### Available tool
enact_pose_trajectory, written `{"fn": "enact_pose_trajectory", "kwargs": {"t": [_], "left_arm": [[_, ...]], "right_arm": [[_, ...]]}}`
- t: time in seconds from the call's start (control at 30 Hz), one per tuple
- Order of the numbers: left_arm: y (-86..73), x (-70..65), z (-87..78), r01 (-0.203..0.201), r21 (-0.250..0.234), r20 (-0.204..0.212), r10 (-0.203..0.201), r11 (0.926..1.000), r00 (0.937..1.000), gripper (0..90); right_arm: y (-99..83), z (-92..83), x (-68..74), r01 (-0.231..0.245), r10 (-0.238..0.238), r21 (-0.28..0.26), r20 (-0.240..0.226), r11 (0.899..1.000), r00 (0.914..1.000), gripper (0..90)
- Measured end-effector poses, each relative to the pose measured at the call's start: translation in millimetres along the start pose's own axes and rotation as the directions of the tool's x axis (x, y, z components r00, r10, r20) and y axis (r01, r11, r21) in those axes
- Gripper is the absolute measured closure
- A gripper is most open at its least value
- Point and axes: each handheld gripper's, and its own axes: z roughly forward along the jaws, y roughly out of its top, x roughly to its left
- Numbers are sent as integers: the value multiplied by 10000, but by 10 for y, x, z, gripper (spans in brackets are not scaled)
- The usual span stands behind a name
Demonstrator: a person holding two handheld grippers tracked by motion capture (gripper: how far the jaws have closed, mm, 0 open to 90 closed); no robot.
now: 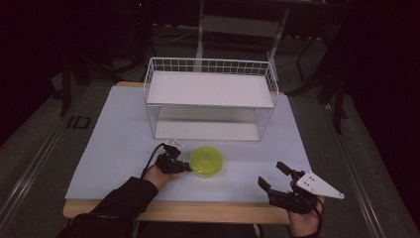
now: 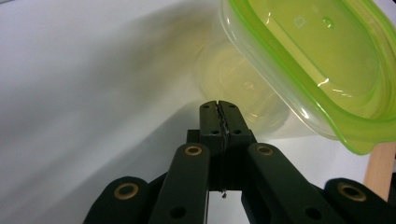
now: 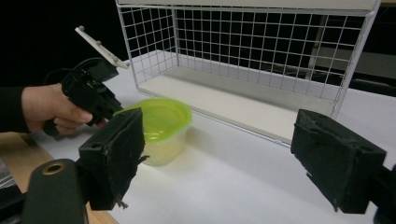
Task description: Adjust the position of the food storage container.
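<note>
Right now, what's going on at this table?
A person sits at a white table with a tool in each hand. The left tool is closed and sits against the rim of a clear tub with a green lid; whether it grips the rim is unclear. The right tool hangs open, off to the side, holding nothing. A white wire rack stands behind the tub.

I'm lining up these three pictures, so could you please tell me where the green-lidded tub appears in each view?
High view: the tub sits centre-low, just in front of the wire rack, with the left gripper at its left edge.
Left gripper view: upper right, above and beyond the shut jaws.
Right gripper view: left of centre, beside the left jaw.
Shared landmark: the white table.
</note>
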Motion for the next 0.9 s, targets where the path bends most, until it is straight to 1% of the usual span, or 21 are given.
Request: {"fn": "enact_pose_trajectory", "kwargs": {"t": [0.07, 0.1, 0.17, 0.2, 0.3, 0.43, 0.5, 0.53, 0.57, 0.6, 0.63, 0.67, 0.7, 0.73, 0.77, 0.8, 0.83, 0.87, 0.9], "left_arm": [[27, -34, 51, -23, 12, 117, 22, 10000, 9999, 900], [38, -54, 77, 40, -30, 198, -40, 10000, 9998, 900], [38, -54, 77, 40, -30, 198, -40, 10000, 9998, 900], [53, -89, 122, 25, -2, 266, -25, 10000, 9996, 900], [58, -99, 131, -1, 46, 315, 0, 10000, 9995, 900], [50, -103, 44, -201, 45, 256, 200, 9998, 9995, 900], [39, -95, -51, -180, -51, 126, 180, 9998, 9998, 885], [33, -87, -108, -129, -150, 139, 131, 9998, 9998, 870], [29, -88, -172, -136, -229, 3, 136, 9996, 9999, 839], [26, -83, -246, -226, -270, -106, 223, 9994, 9997, 815], [22, -85, -319, -258, -409, -77, 255, 9988, 9996, 792], [20, -89, -393, -264, -524, -149, 257, 9983, 9996, 731], [20, -89, -393, -264, -524, -149, 257, 9983, 9996, 645], [17, -96, -469, -318, -627, -322, 298, 9975, 9990, 645], [5, -108, -577, -442, -845, -214, 425, 9954, 9989, 590], [-6, -118, -652, -526, -980, -372, 492, 9938, 9981, 506], [-20, -128, -721, -629, -1194, -413, 583, 9909, 9974, 428], [-38, -134, -786, -692, -1433, -361, 647, 9873, 9973, 369], [-61, -134, -852, -840, -1568, -289, 805, 9840, 9963, 309]], "right_arm": [[-3, -2, -5, -4, 4, 7, -9, 10000, 10000, 173], [-5, -3, -8, -19, 19, 13, -15, 10000, 10000, 173], [-6, -3, -11, -24, 24, 10, -20, 10000, 10000, 173], [-8, -2, -14, -65, 65, 18, -38, 10000, 10000, 172], [-9, 1, -17, -68, 68, 25, -56, 10000, 10000, 173], [-8, 3, -19, -51, 51, 37, -52, 10000, 10000, 173], [-9, 6, -21, -51, 51, 43, -52, 10000, 10000, 173], [-9, 8, -23, -41, 41, 62, -61, 10000, 10000, 173], [-10, 11, -24, -48, 48, 80, -53, 10000, 10000, 173], [-10, 14, -25, -61, 62, 106, -43, 9999, 10000, 173], [-11, 16, -25, -68, 68, 132, -44, 9999, 10000, 173], [-10, 17, -24, -71, 71, 160, -35, 9998, 10000, 173], [-10, 17, -24, -71, 71, 160, -35, 9998, 10000, 173], [-10, 17, -22, -46, 47, 163, -25, 9999, 10000, 173], [-9, 17, -21, -52, 53, 153, -45, 9999, 10000, 173], [-9, 19, -19, -38, 38, 162, -25, 9999, 10000, 173], [-9, 21, -20, -20, 21, 189, -15, 9998, 10000, 172], [-11, 25, -20, -42, 42, 189, -20, 9998, 10000, 172], [-12, 29, -20, -23, 23, 219, 1, 9998, 10000, 172]]}}
